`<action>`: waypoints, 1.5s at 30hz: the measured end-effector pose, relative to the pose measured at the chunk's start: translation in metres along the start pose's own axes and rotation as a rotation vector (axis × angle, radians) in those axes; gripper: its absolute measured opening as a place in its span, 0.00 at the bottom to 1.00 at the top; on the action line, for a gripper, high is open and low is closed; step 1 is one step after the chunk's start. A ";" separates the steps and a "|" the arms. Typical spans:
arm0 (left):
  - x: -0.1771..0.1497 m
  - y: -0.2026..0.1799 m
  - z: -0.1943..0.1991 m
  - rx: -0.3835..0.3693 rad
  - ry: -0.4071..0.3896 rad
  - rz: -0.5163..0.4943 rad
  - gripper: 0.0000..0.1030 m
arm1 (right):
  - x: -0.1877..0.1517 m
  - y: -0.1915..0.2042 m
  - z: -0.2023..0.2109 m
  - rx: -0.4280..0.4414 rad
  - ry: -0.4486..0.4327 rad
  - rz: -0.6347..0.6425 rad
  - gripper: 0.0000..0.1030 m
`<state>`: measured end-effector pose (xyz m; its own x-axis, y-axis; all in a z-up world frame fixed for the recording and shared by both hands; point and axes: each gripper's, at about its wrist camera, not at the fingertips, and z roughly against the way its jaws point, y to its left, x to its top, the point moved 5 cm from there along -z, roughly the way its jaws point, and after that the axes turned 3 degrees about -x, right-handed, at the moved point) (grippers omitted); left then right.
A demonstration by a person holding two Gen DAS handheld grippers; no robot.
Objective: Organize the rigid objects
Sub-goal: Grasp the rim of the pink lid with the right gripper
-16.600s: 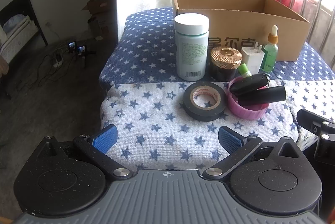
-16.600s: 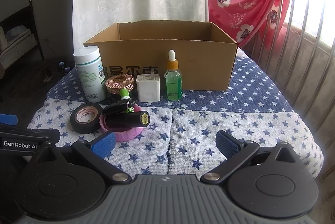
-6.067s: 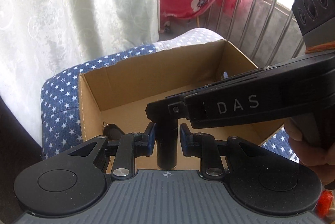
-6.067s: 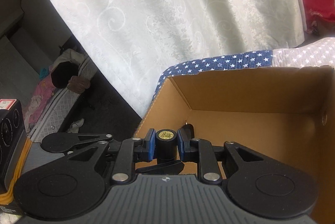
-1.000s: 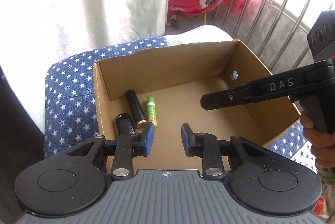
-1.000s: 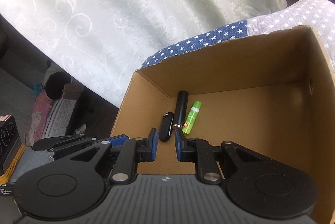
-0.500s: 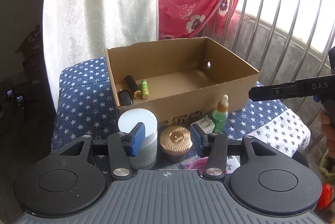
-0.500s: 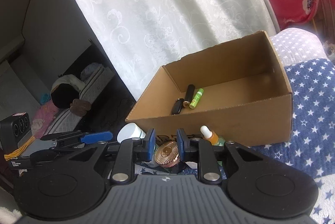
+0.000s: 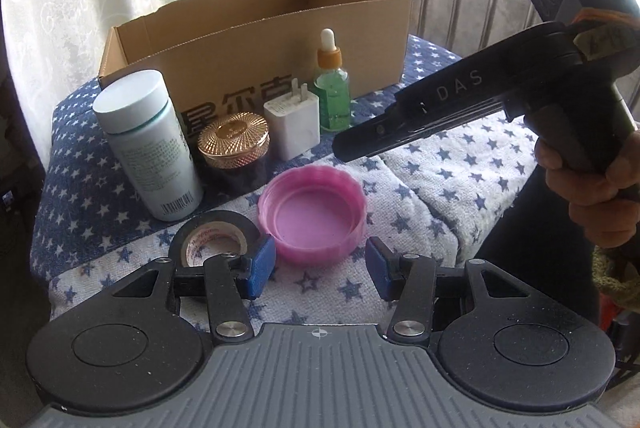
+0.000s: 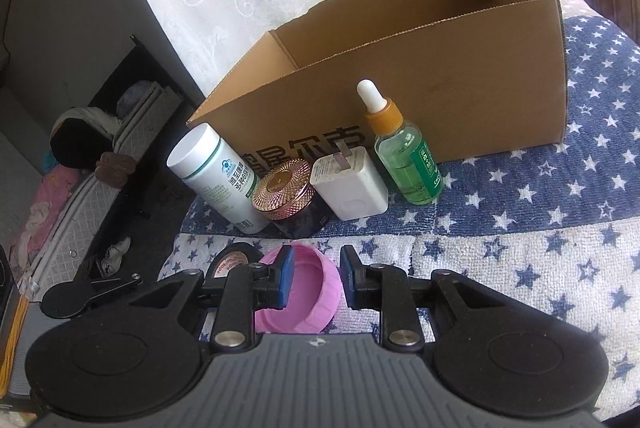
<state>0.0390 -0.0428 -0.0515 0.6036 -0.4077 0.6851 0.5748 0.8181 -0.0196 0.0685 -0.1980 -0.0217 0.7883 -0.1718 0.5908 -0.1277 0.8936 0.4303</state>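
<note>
We're hovering left gripper (image 9: 320,268) parted, empty, near the pink lid (image 9: 312,214) | right gripper (image 10: 315,278) narrow, gripping nothing, above it.

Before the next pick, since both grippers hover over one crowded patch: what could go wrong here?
Both the left gripper and the right gripper point at the pink lid, so they might collide. The tape roll sits right beside it and could get nudged. The dropper bottle stands tall on soft cloth and could tip.
</note>
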 end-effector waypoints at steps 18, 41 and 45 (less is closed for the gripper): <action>-0.005 -0.005 -0.023 0.096 0.021 -0.024 0.49 | -0.010 -0.002 -0.028 -0.025 0.054 0.026 0.26; 0.009 -0.021 0.002 0.093 -0.077 -0.046 0.52 | -0.010 0.002 0.006 -0.059 -0.037 0.030 0.17; 0.021 -0.025 0.020 0.108 -0.130 -0.068 0.52 | 0.001 0.016 0.031 -0.058 -0.103 0.057 0.17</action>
<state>0.0261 -0.0636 -0.0224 0.4849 -0.4132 0.7708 0.5451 0.8320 0.1031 0.0482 -0.1969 0.0065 0.7142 -0.1595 0.6816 -0.1326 0.9252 0.3555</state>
